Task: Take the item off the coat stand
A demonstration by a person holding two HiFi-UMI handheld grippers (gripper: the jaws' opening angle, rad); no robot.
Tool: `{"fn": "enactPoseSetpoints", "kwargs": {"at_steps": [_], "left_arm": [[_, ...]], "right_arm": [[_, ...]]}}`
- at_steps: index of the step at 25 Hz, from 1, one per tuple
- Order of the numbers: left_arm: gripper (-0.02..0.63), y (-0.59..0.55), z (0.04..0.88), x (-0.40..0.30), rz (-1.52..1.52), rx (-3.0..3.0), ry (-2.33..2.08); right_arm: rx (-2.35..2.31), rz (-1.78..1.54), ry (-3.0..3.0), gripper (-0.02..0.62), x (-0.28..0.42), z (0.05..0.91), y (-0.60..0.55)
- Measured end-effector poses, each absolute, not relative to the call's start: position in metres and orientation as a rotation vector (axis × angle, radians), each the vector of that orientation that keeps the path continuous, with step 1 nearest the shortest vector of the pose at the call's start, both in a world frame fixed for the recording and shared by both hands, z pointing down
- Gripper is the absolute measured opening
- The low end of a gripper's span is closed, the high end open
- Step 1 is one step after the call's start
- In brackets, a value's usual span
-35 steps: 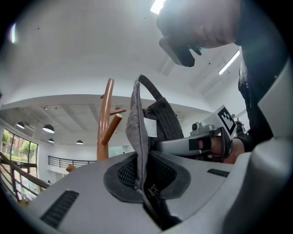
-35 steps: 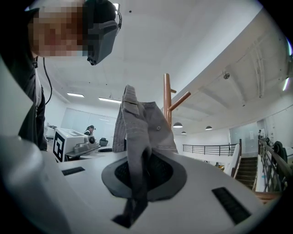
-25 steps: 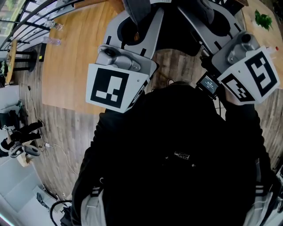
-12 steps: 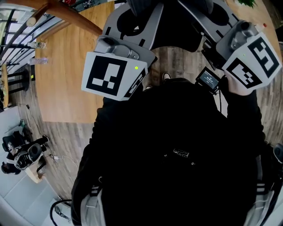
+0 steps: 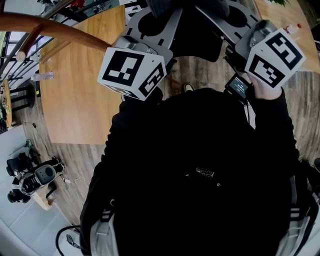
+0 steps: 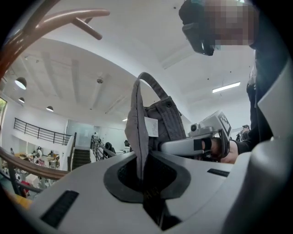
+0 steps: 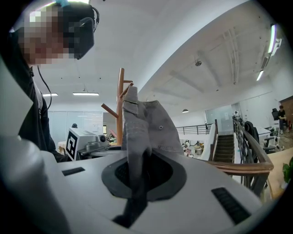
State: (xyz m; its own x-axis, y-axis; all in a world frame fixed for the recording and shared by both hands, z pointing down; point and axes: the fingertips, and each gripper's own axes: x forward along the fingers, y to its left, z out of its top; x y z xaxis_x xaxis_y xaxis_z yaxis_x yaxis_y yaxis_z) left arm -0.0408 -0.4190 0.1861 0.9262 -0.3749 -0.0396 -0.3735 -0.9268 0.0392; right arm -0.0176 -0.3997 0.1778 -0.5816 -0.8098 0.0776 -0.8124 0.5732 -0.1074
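Our left gripper (image 6: pixel 144 180) and right gripper (image 7: pixel 139 178) each clamp shut on an edge of the grey cap (image 6: pixel 155 123), spreading it between them; it seems clear of the coat stand (image 7: pixel 120 107) beyond.

Head view: picture edges cut off the grey fabric item (image 5: pixel 161 6) and the coat stand (image 5: pixel 50 28) — in both gripper views the item's fold vanishes between the jaws.

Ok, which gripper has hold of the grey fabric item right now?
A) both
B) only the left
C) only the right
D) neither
A: the left gripper and the right gripper each have their jaws closed on a fold of the grey fabric item, as each gripper view shows.
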Motion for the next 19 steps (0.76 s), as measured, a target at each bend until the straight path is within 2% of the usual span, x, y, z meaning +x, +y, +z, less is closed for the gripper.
{"fn": "enactPoseSetpoints", "kwargs": {"at_steps": [9, 19], "left_arm": [[0.023, -0.472, 0.214, -0.049, -0.022, 3.014, -0.581], [0.023, -0.500, 0.200, -0.051, -0.019, 3.009, -0.606]], "right_arm": [[1.421, 0.257, -2.724, 0.023, -0.028, 0.204, -0.454], [1.393, 0.222, -2.721, 0.023, -0.033, 0.194, -0.480]]}}
